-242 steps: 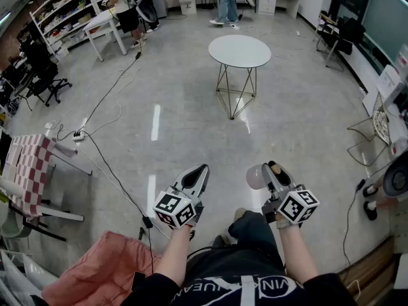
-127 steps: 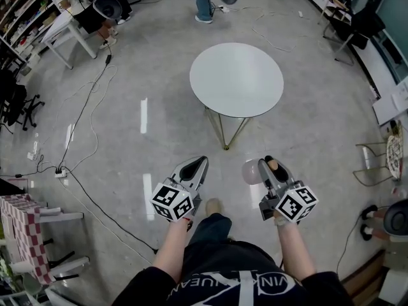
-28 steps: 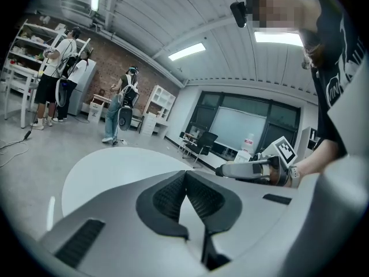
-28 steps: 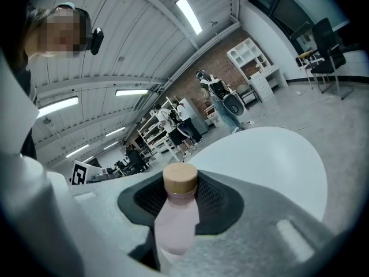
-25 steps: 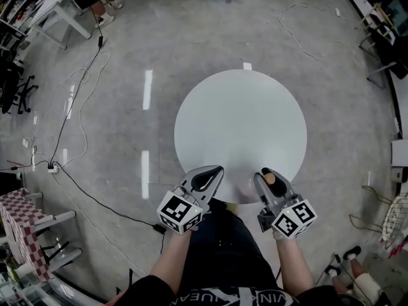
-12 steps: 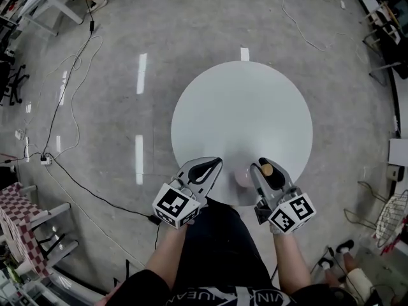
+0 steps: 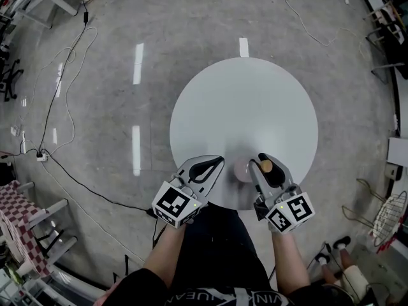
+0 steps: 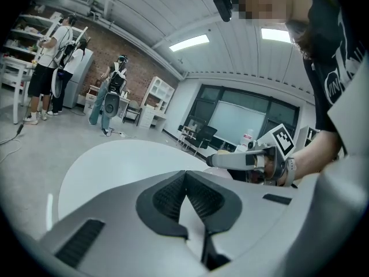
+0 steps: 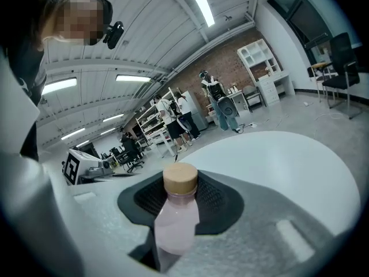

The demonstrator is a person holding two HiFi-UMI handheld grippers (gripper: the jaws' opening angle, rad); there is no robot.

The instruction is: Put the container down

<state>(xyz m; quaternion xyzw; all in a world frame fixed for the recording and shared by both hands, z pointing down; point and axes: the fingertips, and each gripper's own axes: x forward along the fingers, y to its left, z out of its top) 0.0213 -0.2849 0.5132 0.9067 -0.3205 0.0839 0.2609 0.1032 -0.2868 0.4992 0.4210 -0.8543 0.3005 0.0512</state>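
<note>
Looking steeply down in the head view, a polished grey floor (image 7: 95, 43) fills most of the frame. A round white table (image 7: 242, 101) stands at its centre. The person (image 7: 210, 279), in dark clothing, stands at the table's near edge with both forearms reaching forward, a two-jaw gripper in each hand. Both grippers point over the near part of the tabletop, side by side and apart.

The left gripper (image 7: 217, 161) has its jaws closed together. Its own view shows the dark ribbed pads (image 8: 167, 198) meeting at the tip with nothing between them. A cube with square black-and-white markers (image 7: 175, 206) sits at its back.

The right gripper (image 7: 262, 164) carries a like marker cube (image 7: 290, 212). Its jaws stand partly apart and are clamped on the container, a small pale pink bottle (image 9: 176, 224). The pads press on the bottle's neck and shoulder. The bottle's body extends below the jaws, over the near part of the table. Whether its base touches the tabletop cannot be made out. A round cork-coloured cap (image 9: 180, 179) closes the bottle and shows just above the pads.
</note>
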